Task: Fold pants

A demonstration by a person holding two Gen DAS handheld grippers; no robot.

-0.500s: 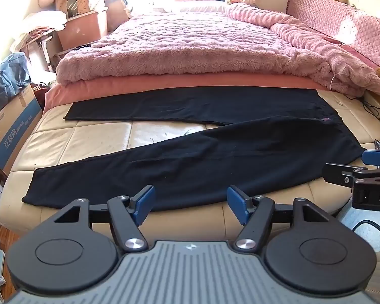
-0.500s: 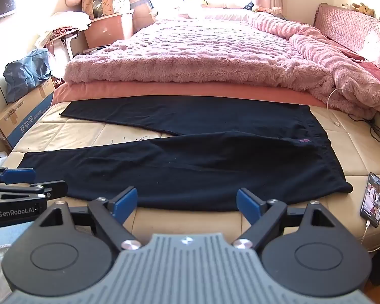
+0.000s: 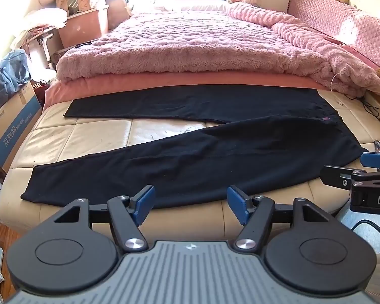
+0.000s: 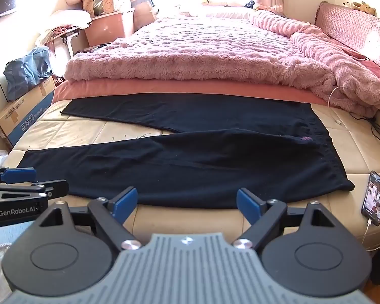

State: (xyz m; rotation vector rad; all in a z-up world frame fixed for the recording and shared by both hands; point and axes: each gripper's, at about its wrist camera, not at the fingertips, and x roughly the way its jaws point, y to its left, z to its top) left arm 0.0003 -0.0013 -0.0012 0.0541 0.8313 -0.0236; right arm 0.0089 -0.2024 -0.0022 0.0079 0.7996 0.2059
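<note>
Black pants (image 3: 202,157) lie flat on the beige bench at the foot of the bed, waistband at the right, two legs spread apart toward the left; they also show in the right wrist view (image 4: 190,167). My left gripper (image 3: 190,204) is open and empty, just short of the near leg's front edge. My right gripper (image 4: 187,204) is open and empty, just short of the same front edge, nearer the waistband. Each gripper shows side-on in the other's view: the right one (image 3: 352,169), the left one (image 4: 30,182).
A beige quilted bench (image 3: 88,139) carries the pants. A pink fluffy blanket (image 3: 190,48) covers the bed behind. A phone (image 4: 373,197) on a cable lies on the bench's right end. A cardboard box (image 3: 10,126) and bags stand at the left.
Both grippers have moved slightly forward and down toward the bench edge. The pants have not moved.
</note>
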